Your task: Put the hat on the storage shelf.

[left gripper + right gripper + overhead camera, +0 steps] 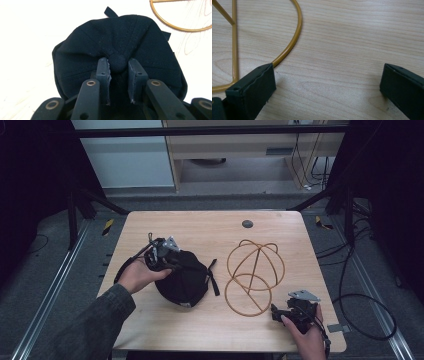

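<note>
A black cap (187, 280) lies crown-up on the left half of the wooden table (200, 227). My left gripper (174, 262) comes at it from the left, held by a hand. In the left gripper view the jaws (118, 62) are shut on the cap's top button (117, 66), with the cap's fabric (120, 35) bunched around it. To the right of the cap stands a gold wire frame (254, 270). My right gripper (279, 312) rests near the table's front right, open and empty (327, 67). Its left jaw sits beside the frame's base ring (297, 35).
The cap's strap (214, 277) trails toward the wire frame. A small grey round plug (247, 224) sits in the tabletop at the back. Cables lie on the floor right of the table. Bare wood runs along the front edge between the two hands.
</note>
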`<action>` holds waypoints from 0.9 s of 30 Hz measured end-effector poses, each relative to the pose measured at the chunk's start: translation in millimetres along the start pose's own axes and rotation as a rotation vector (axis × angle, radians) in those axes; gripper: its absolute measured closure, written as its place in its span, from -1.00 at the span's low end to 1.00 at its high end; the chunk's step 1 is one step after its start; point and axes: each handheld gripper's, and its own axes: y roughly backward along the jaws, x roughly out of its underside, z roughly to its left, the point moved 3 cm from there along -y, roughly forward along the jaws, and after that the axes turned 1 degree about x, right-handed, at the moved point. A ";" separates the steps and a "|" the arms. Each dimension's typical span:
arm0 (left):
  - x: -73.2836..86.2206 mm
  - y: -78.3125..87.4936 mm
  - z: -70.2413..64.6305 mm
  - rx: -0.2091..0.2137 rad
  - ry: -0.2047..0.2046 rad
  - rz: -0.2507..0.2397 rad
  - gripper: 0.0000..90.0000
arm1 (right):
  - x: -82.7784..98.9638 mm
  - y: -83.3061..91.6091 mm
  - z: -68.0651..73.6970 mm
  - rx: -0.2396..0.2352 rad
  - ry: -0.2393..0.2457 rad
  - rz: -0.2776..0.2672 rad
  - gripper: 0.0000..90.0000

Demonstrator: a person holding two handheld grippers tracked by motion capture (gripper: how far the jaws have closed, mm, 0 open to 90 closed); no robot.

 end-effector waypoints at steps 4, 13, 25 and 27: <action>0.4 11.9 1.4 -0.007 -0.002 -0.014 0.64 | 0.0 0.1 0.1 0.000 -0.001 0.000 -0.99; 1.4 47.3 -9.3 -0.014 -0.033 -0.064 0.64 | 0.1 0.1 0.1 -0.001 -0.001 -0.001 -0.99; 1.0 91.5 -33.9 -0.013 -0.104 -0.105 0.64 | 0.2 0.2 0.1 -0.001 0.000 -0.001 -0.99; 0.4 96.6 -35.4 -0.018 -0.111 -0.107 0.64 | 0.3 0.2 0.2 -0.001 -0.001 0.000 -0.99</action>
